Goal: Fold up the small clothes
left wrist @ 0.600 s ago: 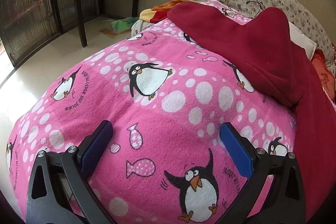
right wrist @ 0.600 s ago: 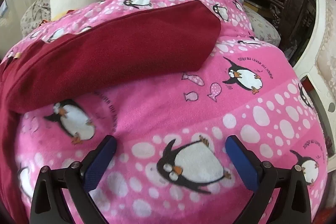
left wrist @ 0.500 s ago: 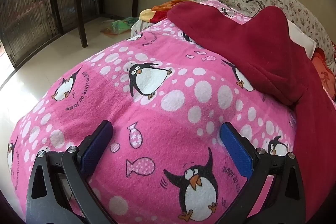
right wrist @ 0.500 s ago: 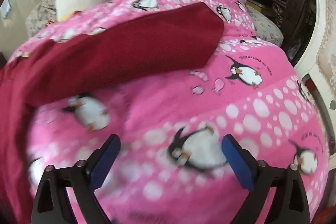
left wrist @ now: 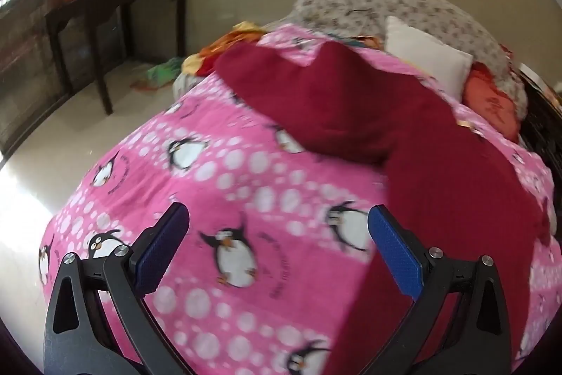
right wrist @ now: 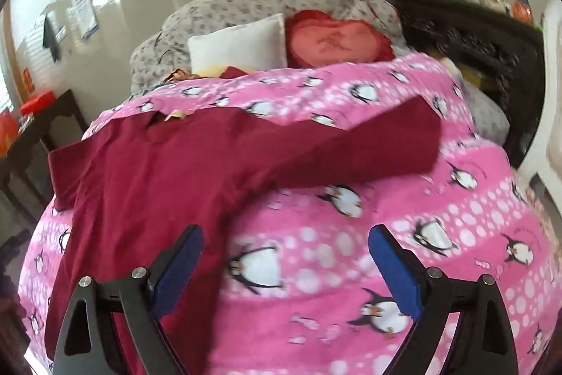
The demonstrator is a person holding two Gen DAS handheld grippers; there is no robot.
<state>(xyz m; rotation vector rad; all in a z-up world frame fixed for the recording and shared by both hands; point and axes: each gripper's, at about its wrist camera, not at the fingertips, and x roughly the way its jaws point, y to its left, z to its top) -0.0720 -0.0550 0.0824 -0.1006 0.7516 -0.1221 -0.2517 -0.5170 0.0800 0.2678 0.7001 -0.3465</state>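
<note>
The dark red garment (right wrist: 196, 164) lay spread on the pink penguin blanket (right wrist: 439, 217); left gripper (left wrist: 277, 234) and right gripper (right wrist: 286, 252) fingers stood apart, empty.

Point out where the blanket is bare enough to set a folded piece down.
Bare blanket lies right of the red shirt, below its outstretched sleeve. Another patch sits left of the shirt, toward the floor. The head end is crowded with pillows.

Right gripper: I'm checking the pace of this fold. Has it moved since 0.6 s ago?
Yes. The right gripper has pulled back and up from the pink penguin blanket; the red heart pillow, then near the top edge, now sits lower.
</note>
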